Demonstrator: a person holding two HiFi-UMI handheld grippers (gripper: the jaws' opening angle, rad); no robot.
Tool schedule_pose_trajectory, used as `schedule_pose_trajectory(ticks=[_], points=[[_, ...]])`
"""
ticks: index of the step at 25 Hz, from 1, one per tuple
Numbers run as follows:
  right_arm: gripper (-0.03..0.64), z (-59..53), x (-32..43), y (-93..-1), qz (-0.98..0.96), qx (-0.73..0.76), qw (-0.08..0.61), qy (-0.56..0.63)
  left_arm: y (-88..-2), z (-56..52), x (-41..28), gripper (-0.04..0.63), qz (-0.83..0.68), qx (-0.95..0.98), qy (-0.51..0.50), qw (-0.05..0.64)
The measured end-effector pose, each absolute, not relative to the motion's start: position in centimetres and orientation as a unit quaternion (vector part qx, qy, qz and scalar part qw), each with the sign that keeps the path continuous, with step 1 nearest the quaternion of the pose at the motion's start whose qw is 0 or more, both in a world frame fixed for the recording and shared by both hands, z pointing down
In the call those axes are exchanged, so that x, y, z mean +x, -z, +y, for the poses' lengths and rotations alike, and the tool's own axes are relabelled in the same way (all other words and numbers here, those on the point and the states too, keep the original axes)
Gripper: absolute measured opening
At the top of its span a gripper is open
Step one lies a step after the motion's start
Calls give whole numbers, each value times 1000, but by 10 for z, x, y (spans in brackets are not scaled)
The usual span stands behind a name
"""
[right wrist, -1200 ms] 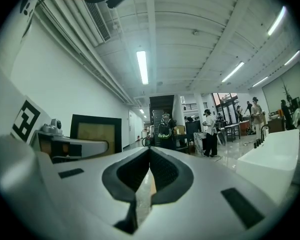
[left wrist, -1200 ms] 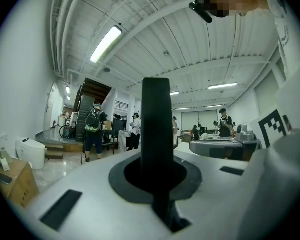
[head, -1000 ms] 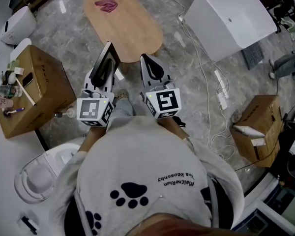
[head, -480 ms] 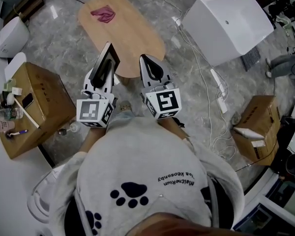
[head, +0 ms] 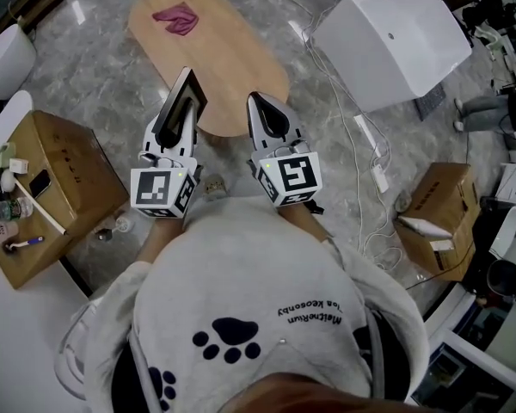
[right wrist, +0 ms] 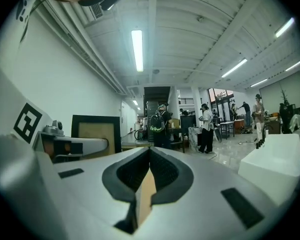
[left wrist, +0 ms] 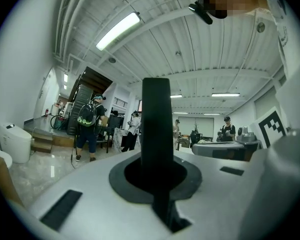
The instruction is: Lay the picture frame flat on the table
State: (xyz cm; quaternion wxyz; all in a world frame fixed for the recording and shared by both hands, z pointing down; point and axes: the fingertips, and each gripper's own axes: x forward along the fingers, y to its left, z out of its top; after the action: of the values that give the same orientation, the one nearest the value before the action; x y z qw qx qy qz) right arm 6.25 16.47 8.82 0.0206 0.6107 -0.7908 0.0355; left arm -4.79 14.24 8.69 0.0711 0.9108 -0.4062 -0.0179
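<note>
While wooden table (head: 232, 50) stands on marble floor (head: 112, 84) | left gripper (left wrist: 156, 170) grasps frame (left wrist: 156, 116) | right gripper (right wrist: 149, 171) clenched

A: Table?
B: Oval table (head: 228, 58) stands ahead on the floor. A cloth (head: 176, 17) lies on its far end.
A: Grippers?
B: Left gripper (head: 182, 112) and right gripper (head: 258, 106) side by side at the table's near end. The picture frame (head: 186, 93) stands on edge in the left one.
A: Surroundings?
B: Cardboard box (head: 64, 175) left of the grippers, a large boxy unit (head: 391, 37) right of the table.
</note>
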Motion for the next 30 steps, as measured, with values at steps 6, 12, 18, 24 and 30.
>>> schedule_pose_trajectory(ticks=[6,12,18,24,30], points=[[11,156,51,-101,-800,597,37,-51,-103,136,-61,18,-419,903,14,94],[11,131,41,-102,-818,571,40,-47,-110,120,-65,18,-434,895,13,100],[11,88,39,-103,-844,532,46,-48,-110,87,-62,18,-463,880,14,104],[11,40,45,-109,-871,484,55,-57,-115,50,-48,18,-497,860,10,115],[11,5,55,-117,-895,437,56,-69,-118,26,-33,18,-534,837,10,122]])
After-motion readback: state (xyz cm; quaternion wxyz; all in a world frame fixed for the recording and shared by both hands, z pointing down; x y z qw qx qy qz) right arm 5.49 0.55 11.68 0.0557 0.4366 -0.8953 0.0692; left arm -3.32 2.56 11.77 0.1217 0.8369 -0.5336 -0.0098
